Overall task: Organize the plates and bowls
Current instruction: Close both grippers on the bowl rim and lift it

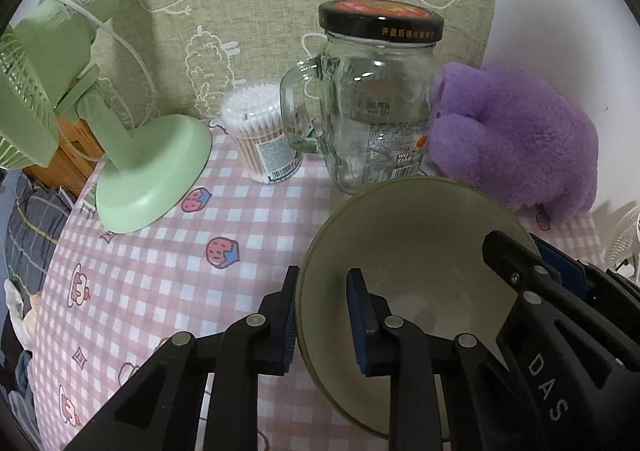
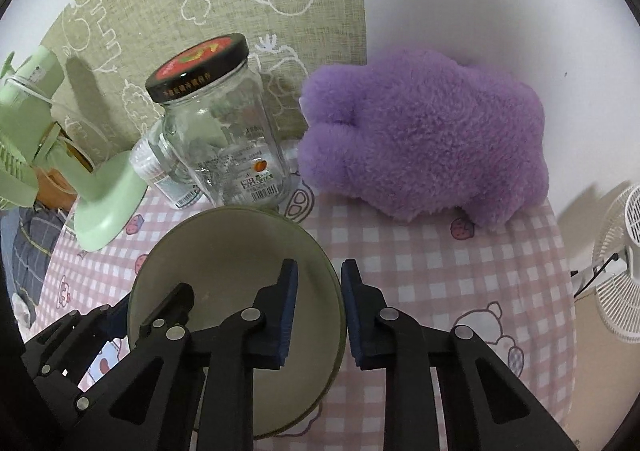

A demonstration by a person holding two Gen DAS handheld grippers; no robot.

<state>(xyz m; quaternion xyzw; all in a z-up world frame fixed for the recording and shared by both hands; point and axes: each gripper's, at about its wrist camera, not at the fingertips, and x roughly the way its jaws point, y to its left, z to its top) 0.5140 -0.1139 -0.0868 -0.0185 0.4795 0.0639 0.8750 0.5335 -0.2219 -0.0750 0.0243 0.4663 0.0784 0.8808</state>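
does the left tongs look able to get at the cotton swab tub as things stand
Probably not yet: the left tongs straddle the bowl rim. Otherwise the path over the checked cloth to the cotton swab tub looks free.

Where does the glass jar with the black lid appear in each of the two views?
Left wrist: glass jar upper centre, behind the green bowl.
Right wrist: jar upper left of centre, leaning in the fisheye, behind the bowl.
Shared landmark: purple plush toy, right of the jar.

Left claw [image 1: 322,321] black plastic arms, blue finger pads, round silver rivets, right claw [image 2: 319,315] the same, white letters "DAS" at lower right
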